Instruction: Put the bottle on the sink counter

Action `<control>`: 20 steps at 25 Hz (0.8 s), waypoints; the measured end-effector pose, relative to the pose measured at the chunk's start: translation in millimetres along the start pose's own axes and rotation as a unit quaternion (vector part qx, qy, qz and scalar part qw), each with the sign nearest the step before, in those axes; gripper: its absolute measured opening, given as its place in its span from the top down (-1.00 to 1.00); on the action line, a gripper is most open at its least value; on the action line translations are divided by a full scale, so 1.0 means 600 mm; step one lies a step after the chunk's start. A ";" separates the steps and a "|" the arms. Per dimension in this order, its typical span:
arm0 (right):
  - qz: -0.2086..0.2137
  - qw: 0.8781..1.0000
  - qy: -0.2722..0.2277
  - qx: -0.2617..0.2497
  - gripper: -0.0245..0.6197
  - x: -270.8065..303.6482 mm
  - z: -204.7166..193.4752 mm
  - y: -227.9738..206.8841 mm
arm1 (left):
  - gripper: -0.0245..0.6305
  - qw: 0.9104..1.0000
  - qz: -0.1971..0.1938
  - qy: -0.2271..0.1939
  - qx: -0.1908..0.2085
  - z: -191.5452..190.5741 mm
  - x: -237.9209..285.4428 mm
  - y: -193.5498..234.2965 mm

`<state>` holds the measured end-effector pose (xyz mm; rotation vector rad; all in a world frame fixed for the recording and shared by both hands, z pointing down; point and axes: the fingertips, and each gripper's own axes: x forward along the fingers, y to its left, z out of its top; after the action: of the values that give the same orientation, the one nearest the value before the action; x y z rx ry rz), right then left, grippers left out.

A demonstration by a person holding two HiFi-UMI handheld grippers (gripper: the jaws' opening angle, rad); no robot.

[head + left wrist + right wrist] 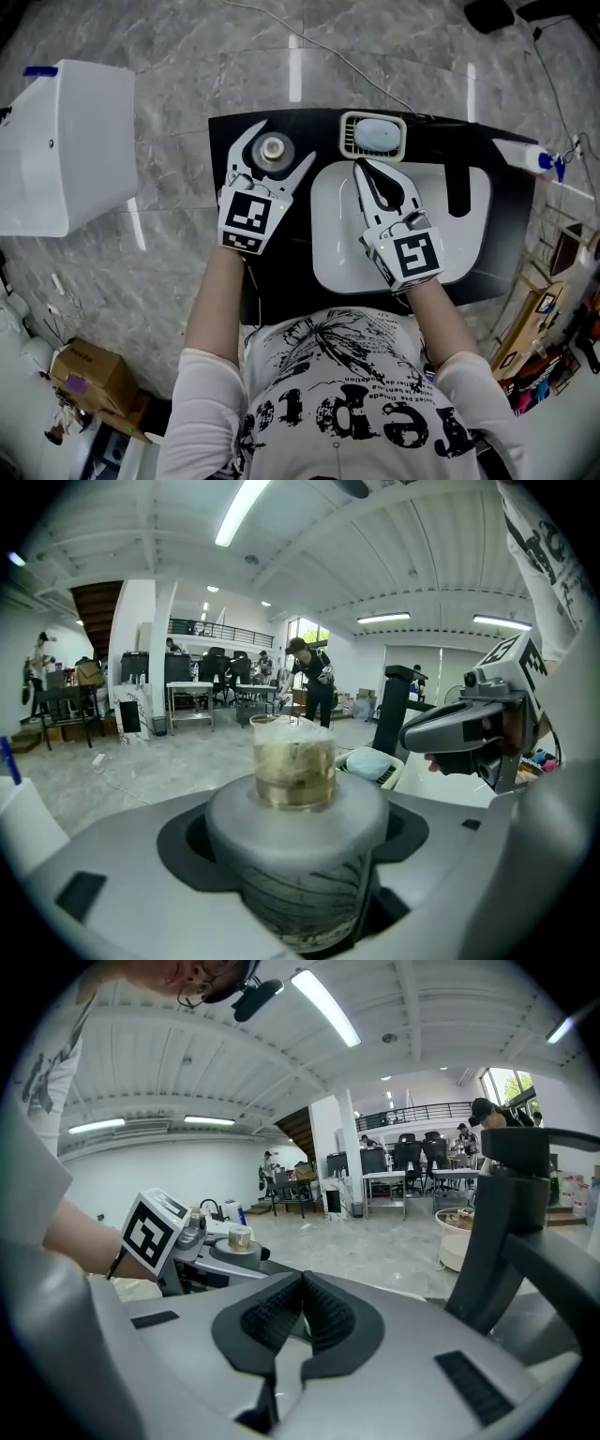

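The bottle (273, 148) is grey with a clear cap over a yellowish neck. In the head view it is over the far left part of the black sink counter (281, 281); whether it rests there I cannot tell. My left gripper (281, 142) is shut on the bottle, a jaw on each side of its body (295, 855). My right gripper (362, 166) hangs over the white basin (337, 253), shut with its ribbed pads (323, 1316) pressed together and nothing between them. From the right gripper view the bottle's cap (239, 1237) shows at the left.
A soap dish (373, 136) with a pale blue soap sits behind the basin. A black faucet (457, 192) stands at the basin's right. A white tube (530, 157) lies at the counter's right corner. A white box (66, 145) stands to the left on the marble floor.
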<state>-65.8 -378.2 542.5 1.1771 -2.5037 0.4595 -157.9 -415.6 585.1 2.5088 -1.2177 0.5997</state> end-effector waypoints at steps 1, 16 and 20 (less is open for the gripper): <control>0.000 1.000 0.001 0.001 0.88 -0.001 -0.001 0.001 | -0.14 1.000 0.002 0.001 -0.001 -0.001 -0.001 0.001; -0.002 1.000 -0.006 -0.013 0.88 -0.024 0.016 0.017 | -0.23 1.000 0.025 -0.013 -0.014 -0.004 -0.028 -0.005; -0.005 1.000 -0.007 -0.012 0.88 -0.040 0.017 0.021 | -0.23 0.999 0.034 -0.040 -0.015 0.022 -0.045 -0.006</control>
<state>-63.1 -358.7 521.0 1.1868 -2.5084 0.4192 -167.1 -400.9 560.0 2.4966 -1.3343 0.4983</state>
